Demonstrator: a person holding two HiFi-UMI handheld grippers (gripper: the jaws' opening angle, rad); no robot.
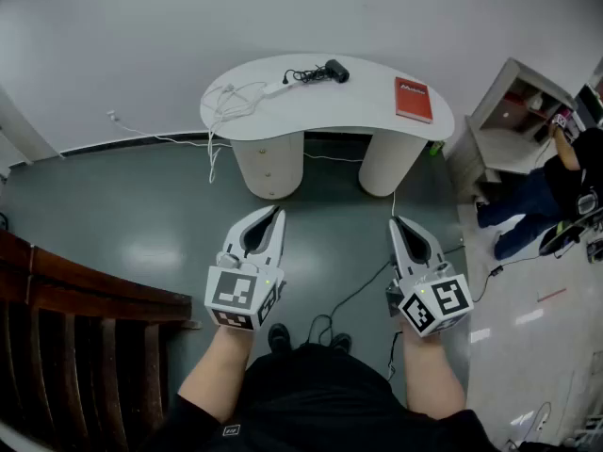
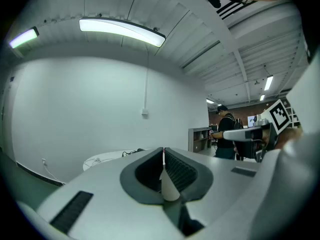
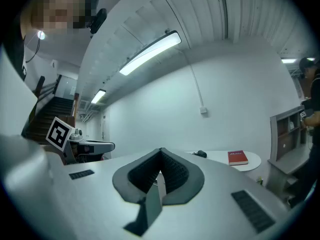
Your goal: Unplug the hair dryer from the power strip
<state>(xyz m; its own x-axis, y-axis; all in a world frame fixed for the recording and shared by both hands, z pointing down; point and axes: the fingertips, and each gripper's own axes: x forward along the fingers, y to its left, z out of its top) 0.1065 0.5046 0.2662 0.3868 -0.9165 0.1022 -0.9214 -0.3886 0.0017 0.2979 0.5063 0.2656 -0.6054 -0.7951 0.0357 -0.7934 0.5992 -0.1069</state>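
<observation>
While the left gripper (image 1: 277, 213) and the right gripper (image 1: 395, 221) hang near over the glossy grey floor (image 1: 141, 215), the head view sets the hair dryer (image 1: 336, 70) far ahead and well apart from both. It is a small black lump on the smooth white, kidney-shaped table (image 1: 358, 111), and its thin black cord (image 1: 303, 75) runs left to the white power strip (image 1: 273, 88). A flat red book (image 1: 413, 99) lies to its right.

Left gripper view: the ribbed dark pads (image 2: 177, 171) are pressed together with nothing between them.

Right gripper view: the jaws are likewise closed and empty, and the hair dryer sits beyond them, far and right of the tips.
</observation>
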